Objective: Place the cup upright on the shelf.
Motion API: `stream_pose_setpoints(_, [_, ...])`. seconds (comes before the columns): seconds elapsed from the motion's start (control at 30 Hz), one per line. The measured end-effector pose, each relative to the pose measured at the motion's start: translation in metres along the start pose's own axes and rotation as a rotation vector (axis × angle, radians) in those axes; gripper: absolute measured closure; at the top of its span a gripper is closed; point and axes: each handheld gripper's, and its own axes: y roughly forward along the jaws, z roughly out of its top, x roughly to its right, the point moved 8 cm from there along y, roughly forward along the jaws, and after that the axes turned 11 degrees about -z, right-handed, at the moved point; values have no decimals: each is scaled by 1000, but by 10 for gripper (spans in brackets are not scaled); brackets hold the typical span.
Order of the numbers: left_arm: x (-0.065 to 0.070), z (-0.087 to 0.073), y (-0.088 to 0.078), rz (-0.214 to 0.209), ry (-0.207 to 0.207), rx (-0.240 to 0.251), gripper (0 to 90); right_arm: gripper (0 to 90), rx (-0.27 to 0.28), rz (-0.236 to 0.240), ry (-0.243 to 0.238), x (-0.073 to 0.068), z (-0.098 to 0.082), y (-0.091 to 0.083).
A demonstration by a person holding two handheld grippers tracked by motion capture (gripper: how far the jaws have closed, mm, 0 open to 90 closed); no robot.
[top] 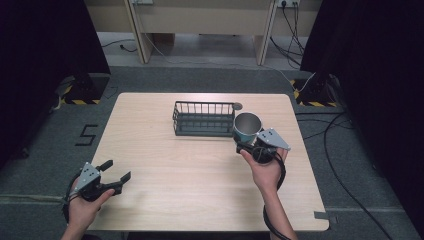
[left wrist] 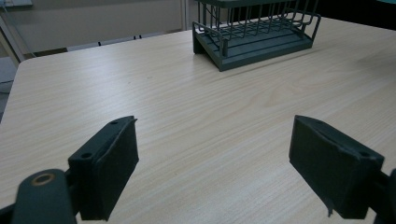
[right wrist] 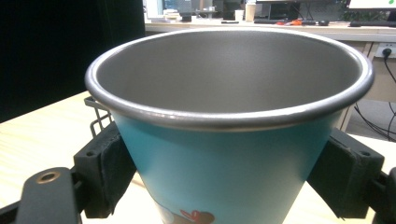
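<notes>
The right claw pinches a tapered cup between its black padded jaws, at about three o'clock on the pale wood-grain table. The cup (teal outside, dull grey metal inside, with a rolled rim) sits upright, just beside the right end of a dark wire basket with a solid base. The left claw, at eight o'clock, is spread wide over bare tabletop, holding nothing.
</notes>
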Motion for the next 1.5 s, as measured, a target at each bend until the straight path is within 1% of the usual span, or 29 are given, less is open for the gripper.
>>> stream_pose_setpoints(0.5, [0, 0, 0, 0, 0, -2, 149, 175, 4, 18, -2, -14, 10, 17])
stream_pose_setpoints(0.53, [0, 0, 0, 0, 0, -1, 150, 175, 4, 22, 3, -16, 11, 18])
stream_pose_setpoints(0.93, [0, 0, 0, -2, -2, 0, 150, 175, 5, 44, -2, -30, 20, 33])
stream_pose_setpoints(1.23, [0, 0, 0, -5, -1, 0, 150, 175, 0, 59, 10, -42, 23, 45])
stream_pose_setpoints(1.5, [0, 0, 0, -5, 0, -1, 150, 175, -2, 61, 21, -46, 25, 53])
